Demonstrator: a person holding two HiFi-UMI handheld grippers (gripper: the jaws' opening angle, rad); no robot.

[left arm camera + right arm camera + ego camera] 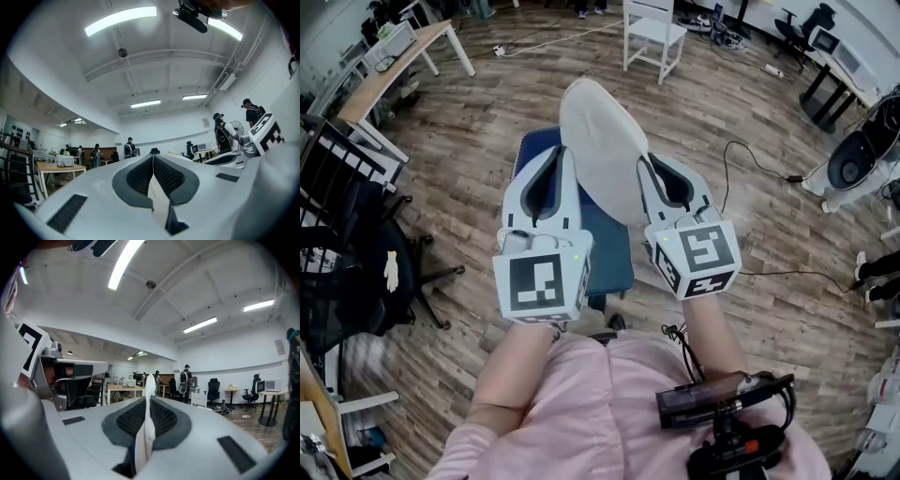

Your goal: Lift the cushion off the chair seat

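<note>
Well apart from the near right corner of the light wooden table [394, 66], which stands at the far left of the room, the pale grey oval fabric cushion [598, 150] is held up over the blue padded chair seat [609, 253]. I judge it lifted clear of the seat, though the head view does not show the gap beneath it plainly.

Left gripper [566, 159]: the left gripper view shows the jaws drawn narrow on a thin pale strip of cushion edge. Only a sliver of fabric sits between the ribbed pads [140, 176].

Right gripper [645, 167]: its jaws are also pinched on the cushion rim, which stands edge-on and rises past the tips in the right gripper view.

Both tongs grip the cushion's near edge side by side, and the body of the cushion tilts away beyond them.

Findings on risk, as judgement:
- Both holds are on the rim only. The cushion's weight hangs beyond the jaws and could drag the fabric out, the left hold first.
- If I move one gripper ahead of the other, the cushion may twist and peel from one pair of jaws.
- A dropped cushion would land back on the seat or on the wooden floor [487, 122], undoing the lift.
</note>
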